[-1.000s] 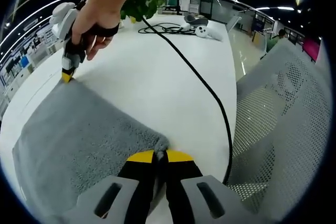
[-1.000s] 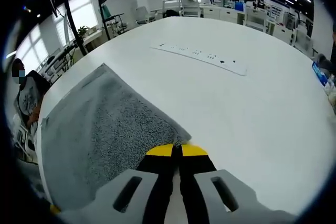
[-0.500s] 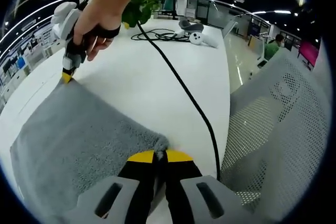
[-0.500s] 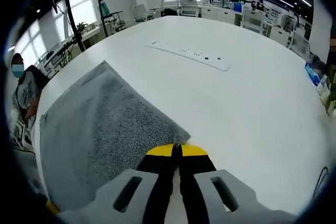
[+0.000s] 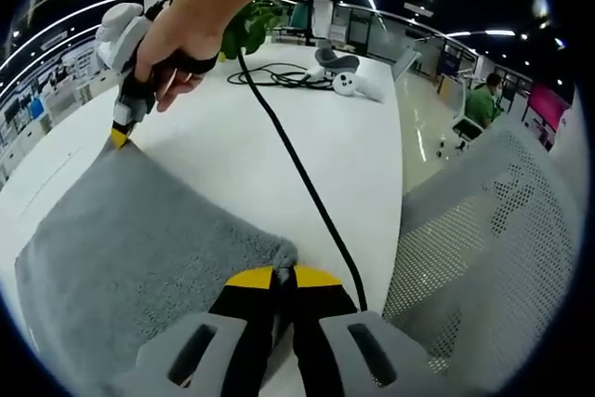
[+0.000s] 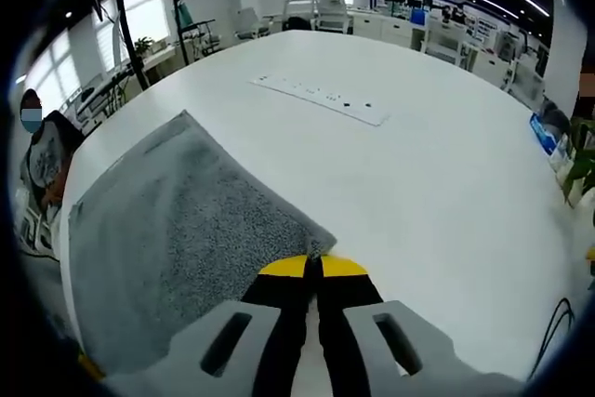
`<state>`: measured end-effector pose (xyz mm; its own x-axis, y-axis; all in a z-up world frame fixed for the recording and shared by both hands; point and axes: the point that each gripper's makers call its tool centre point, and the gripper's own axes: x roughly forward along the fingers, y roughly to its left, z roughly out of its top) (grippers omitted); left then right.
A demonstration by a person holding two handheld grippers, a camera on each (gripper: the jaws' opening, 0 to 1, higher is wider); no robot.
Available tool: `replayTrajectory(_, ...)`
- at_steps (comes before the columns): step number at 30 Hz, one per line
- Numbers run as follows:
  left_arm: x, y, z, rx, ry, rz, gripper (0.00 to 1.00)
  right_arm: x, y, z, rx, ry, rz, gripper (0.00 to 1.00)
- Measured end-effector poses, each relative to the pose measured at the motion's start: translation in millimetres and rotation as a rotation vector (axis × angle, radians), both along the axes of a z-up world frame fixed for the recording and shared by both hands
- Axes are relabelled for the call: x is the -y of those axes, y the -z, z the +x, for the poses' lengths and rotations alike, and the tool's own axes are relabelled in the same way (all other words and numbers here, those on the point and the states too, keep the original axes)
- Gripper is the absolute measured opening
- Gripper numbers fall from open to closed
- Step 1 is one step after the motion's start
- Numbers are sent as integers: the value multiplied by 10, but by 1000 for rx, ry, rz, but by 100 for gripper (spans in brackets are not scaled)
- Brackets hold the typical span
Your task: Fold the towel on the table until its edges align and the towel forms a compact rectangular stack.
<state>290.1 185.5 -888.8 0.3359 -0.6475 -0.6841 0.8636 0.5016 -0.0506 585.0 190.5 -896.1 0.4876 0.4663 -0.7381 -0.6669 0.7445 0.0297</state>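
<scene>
Since the earlier frames, little has moved but the cameras. On the table (image 6: 437, 174) the towel (image 5: 130, 258) is spread flat, its lower edge cut off at 6 o'clock. One corner is pinched by the left gripper (image 5: 284, 276), another by the right gripper (image 6: 311, 267), jaws pressed together. A cable (image 5: 297, 174) is hidden behind the jaws.

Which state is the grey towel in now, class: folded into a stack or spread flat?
Spread flat, seemingly one layer: the towel lies open on the table, each claw pinching a corner, left claw and right claw.
</scene>
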Motion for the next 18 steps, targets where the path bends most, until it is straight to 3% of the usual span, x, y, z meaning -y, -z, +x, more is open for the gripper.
replayTrajectory(18, 237, -90, 58, 10, -19, -44, 5, 176, -40, 102, 27, -3, 1, 0)
